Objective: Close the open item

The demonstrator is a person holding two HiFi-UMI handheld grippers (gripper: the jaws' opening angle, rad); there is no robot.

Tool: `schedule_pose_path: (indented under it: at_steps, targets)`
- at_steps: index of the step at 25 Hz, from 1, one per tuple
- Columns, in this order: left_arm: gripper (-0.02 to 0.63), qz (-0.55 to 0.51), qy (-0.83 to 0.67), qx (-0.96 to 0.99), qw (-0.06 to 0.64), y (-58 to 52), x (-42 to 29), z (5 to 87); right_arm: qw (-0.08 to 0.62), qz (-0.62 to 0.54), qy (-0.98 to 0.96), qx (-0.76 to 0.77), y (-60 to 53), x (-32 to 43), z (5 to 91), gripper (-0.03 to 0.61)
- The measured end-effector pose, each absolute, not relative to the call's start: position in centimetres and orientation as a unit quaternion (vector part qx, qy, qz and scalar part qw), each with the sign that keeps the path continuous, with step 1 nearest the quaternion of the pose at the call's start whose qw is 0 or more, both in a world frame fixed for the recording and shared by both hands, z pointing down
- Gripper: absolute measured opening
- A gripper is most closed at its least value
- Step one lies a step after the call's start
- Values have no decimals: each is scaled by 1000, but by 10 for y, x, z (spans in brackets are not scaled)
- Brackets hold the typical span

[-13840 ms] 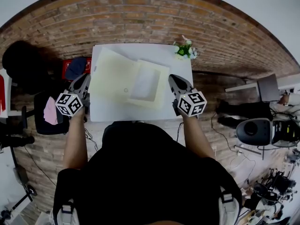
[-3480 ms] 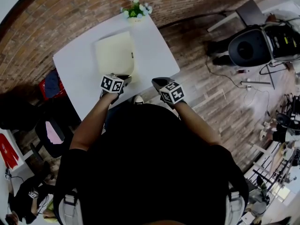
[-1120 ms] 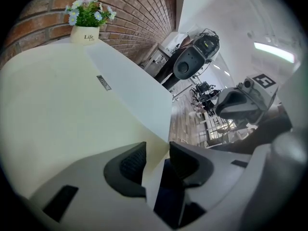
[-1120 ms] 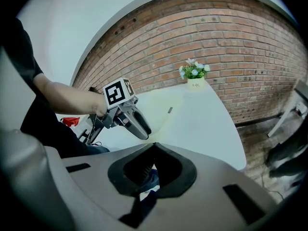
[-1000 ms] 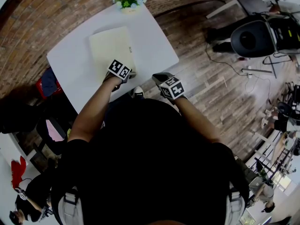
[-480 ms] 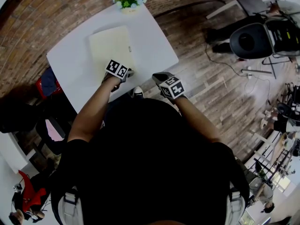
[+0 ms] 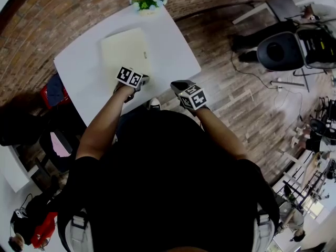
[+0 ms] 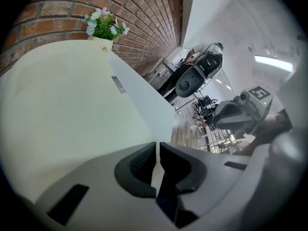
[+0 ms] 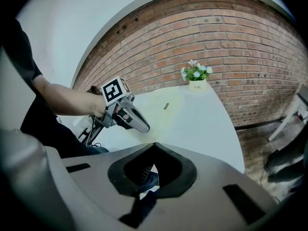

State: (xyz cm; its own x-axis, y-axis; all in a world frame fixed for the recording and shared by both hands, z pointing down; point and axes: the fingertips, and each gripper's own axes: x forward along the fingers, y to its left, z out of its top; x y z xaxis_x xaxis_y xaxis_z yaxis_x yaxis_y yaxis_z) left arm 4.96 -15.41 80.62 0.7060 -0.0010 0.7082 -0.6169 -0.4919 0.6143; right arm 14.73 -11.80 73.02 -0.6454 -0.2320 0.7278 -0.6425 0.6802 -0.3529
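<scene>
We see the cream folder (image 7: 125, 50) lying shut and flat on the white bench (image 7: 173, 46), in the upper left of the head view, with its long edges running roughly parallel to the bench's sides. A small tab (image 7: 145, 55) sits at the folder's right edge. A strip of bare bench lies open on that side, out to the corner at centre right. A wider bare area lies to the folder's left, toward the bench's left corner. A small potted plant (image 7: 147, 1) stands at the far corner, just beyond the folder's top edge and apart from it. The left hand-held gripper (image 8: 156, 147) hovers over the folder's near edge, angled down. Its jaws have just been closing and are now almost together with only a thin slit between the pads. Nothing is caught between them, and the pale cover shows behind. The right hand-held gripper (image 9: 154, 146) hangs off the bench's near edge, at the centre of the head view, over the wooden floor (image 7: 236, 98). Its jaw tips meet and it holds nothing. In its own view the bench stretches clear ahead to the brick wall (image 9: 216, 37). The two grippers are near each other but apart, and the bench edge runs between them.
</scene>
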Motion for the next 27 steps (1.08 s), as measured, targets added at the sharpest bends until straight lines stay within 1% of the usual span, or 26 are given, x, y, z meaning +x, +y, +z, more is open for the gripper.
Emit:
schedule_pose_path:
  at_steps: [8, 27]
  targets:
    - [12, 309, -210, 807, 457, -159, 45, 791, 332, 303, -856, 255, -121, 145, 721, 20]
    - [11, 263, -234, 822, 447, -162, 28, 756, 302, 278, -873, 263, -155, 139, 698, 20]
